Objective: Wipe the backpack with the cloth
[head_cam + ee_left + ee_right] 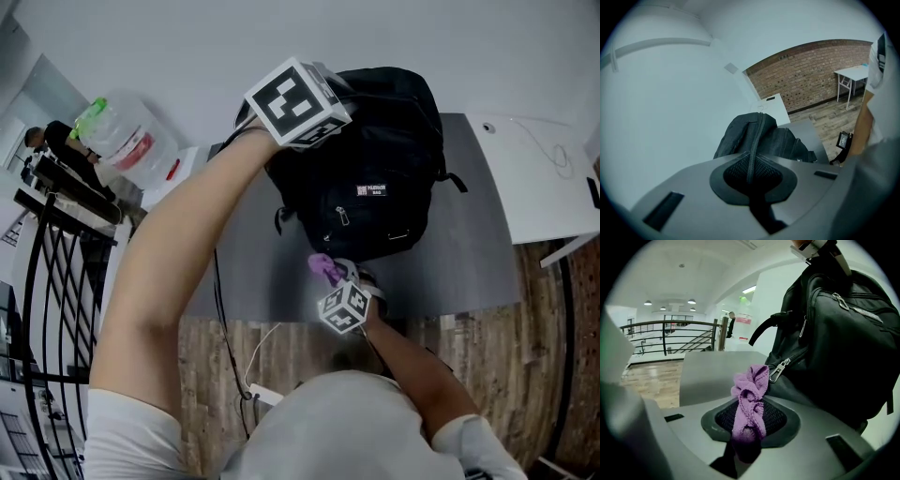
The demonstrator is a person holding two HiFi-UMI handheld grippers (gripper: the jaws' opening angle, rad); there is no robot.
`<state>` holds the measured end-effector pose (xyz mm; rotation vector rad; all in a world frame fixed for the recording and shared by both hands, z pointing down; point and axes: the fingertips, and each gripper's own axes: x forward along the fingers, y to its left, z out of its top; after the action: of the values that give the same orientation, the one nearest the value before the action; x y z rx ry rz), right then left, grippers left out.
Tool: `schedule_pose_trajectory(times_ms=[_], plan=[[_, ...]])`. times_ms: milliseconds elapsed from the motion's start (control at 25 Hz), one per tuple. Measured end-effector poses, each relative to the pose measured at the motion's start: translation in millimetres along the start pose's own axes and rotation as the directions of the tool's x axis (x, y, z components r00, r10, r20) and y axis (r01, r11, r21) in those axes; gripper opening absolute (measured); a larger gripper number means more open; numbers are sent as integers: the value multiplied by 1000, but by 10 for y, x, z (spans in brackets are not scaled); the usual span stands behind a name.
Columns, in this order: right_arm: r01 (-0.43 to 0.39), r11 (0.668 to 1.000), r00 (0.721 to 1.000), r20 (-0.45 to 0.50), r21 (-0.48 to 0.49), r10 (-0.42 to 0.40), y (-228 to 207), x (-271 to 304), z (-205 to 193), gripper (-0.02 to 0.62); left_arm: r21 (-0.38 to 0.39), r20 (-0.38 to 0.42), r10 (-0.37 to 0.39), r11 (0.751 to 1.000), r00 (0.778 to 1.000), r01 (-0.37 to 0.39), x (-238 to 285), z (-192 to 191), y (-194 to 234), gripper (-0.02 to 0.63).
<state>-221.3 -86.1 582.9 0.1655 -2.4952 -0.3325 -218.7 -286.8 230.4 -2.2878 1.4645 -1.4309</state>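
A black backpack (375, 178) stands on the grey table (469, 272). My left gripper (752, 172) is shut on the backpack's top fabric along a zip line, and its marker cube (296, 103) sits over the bag's upper left. My right gripper (746, 439) is shut on a bunched purple cloth (751, 397); the cloth (324, 268) hangs just before the bag's lower front. In the right gripper view the backpack (834, 348) fills the right side, and a metal zip pull (778, 371) lies right beside the cloth's tip. I cannot tell whether the cloth touches the bag.
A white table (544, 178) adjoins the grey one on the right. At the left stand a clear jug with a green cap (122, 136) and a black railing (47, 272). A cable with a white plug (262, 394) lies on the wooden floor below the table's edge.
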Motion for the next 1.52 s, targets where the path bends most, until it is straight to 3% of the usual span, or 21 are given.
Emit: schedule_pose_trajectory(times_ms=[1160, 1360, 1520], plan=[[183, 982, 972, -154, 46, -174, -995, -318, -873, 103, -24, 12, 7, 1000, 1000, -7, 39, -45, 34, 9], [233, 970, 957, -194, 62, -217, -1222, -419, -1066, 103, -30, 13, 8, 1000, 1000, -8, 44, -46, 42, 9], [312, 945, 926, -254, 100, -279, -1511, -535, -1328, 103, -34, 10, 12, 999, 1000, -12, 47, -54, 57, 9]])
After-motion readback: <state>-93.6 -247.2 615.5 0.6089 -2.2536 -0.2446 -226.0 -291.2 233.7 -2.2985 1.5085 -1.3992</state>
